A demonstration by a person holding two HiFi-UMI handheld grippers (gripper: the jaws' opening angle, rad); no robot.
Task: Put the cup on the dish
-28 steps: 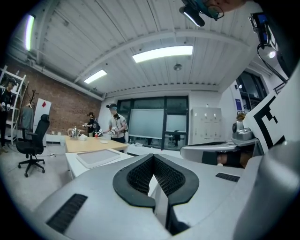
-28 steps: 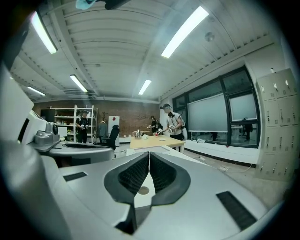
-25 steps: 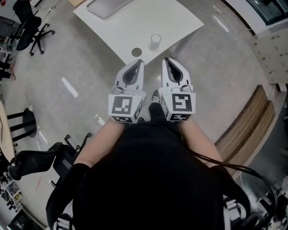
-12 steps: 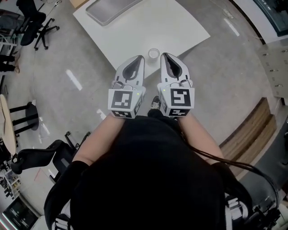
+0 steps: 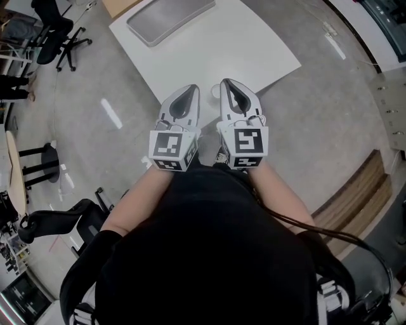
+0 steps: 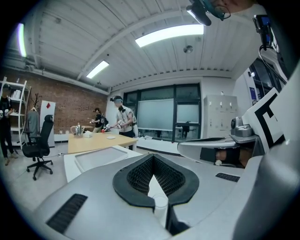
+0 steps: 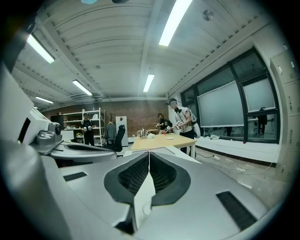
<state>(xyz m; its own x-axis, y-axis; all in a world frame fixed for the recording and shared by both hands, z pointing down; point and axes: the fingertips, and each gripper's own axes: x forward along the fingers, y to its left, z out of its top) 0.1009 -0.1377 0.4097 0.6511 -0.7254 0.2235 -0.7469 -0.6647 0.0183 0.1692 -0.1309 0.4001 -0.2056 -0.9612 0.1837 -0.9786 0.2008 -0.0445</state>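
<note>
A small clear cup (image 5: 214, 91) stands near the front edge of the white table (image 5: 254, 44); only a sliver of it shows between my two grippers in the head view. The left gripper view shows the cup (image 6: 160, 204) through the gap below the jaws. The left gripper (image 5: 193, 89) and the right gripper (image 5: 224, 83) are held side by side over the table's edge, both shut and empty. Their jaw tips (image 6: 153, 157) (image 7: 149, 153) meet. The dish is hidden, probably under the left gripper. A faint round outline (image 7: 146, 209) shows on the table in the right gripper view.
A grey tray (image 5: 168, 18) lies at the table's far left. Office chairs (image 5: 57, 32) and a black stool (image 5: 39, 168) stand to the left, a wooden step (image 5: 355, 197) to the right. People (image 6: 120, 117) work at a wooden table (image 6: 93, 140) beyond.
The grippers and the person have moved toward the table. The grippers now overlap its front edge, covering the dish and most of the cup. Both stayed shut.
</note>
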